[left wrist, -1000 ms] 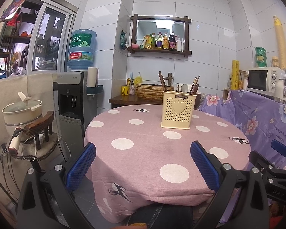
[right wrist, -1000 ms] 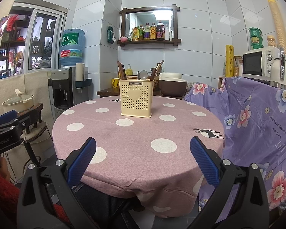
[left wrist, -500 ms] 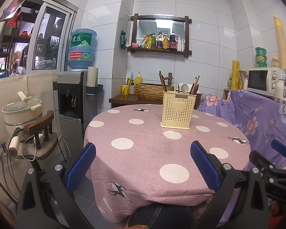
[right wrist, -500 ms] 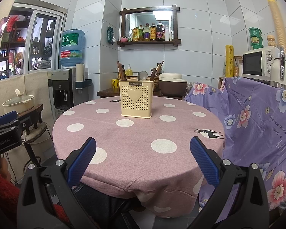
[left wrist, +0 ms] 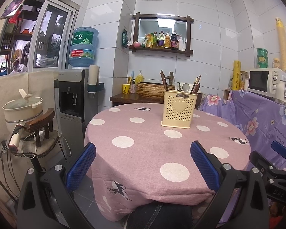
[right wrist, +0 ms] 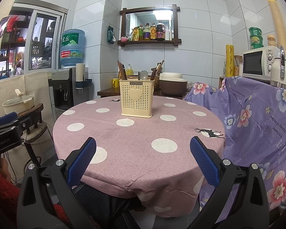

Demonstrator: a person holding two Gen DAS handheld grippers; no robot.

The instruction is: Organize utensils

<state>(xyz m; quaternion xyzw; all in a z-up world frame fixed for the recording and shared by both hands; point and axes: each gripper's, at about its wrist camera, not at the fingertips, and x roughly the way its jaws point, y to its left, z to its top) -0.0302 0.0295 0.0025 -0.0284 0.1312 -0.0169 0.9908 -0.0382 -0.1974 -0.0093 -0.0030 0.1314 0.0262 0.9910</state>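
A cream perforated utensil holder [left wrist: 178, 109] with a heart on its front stands on the round pink polka-dot table [left wrist: 143, 158]; it also shows in the right wrist view [right wrist: 136, 98]. Dark chopsticks [left wrist: 163, 82] and a metal spoon [left wrist: 185, 87] stick up out of it. My left gripper [left wrist: 143, 168] is open and empty at the table's near edge. My right gripper [right wrist: 143, 162] is open and empty, also at the near edge, well short of the holder.
A purple flowered cloth [right wrist: 257, 114] covers furniture on the right, with a microwave [right wrist: 257, 63] on top. A water dispenser [left wrist: 72, 95] and a stool with a pot [left wrist: 22, 108] stand left. A side table with a basket [left wrist: 152, 90] is behind the round table.
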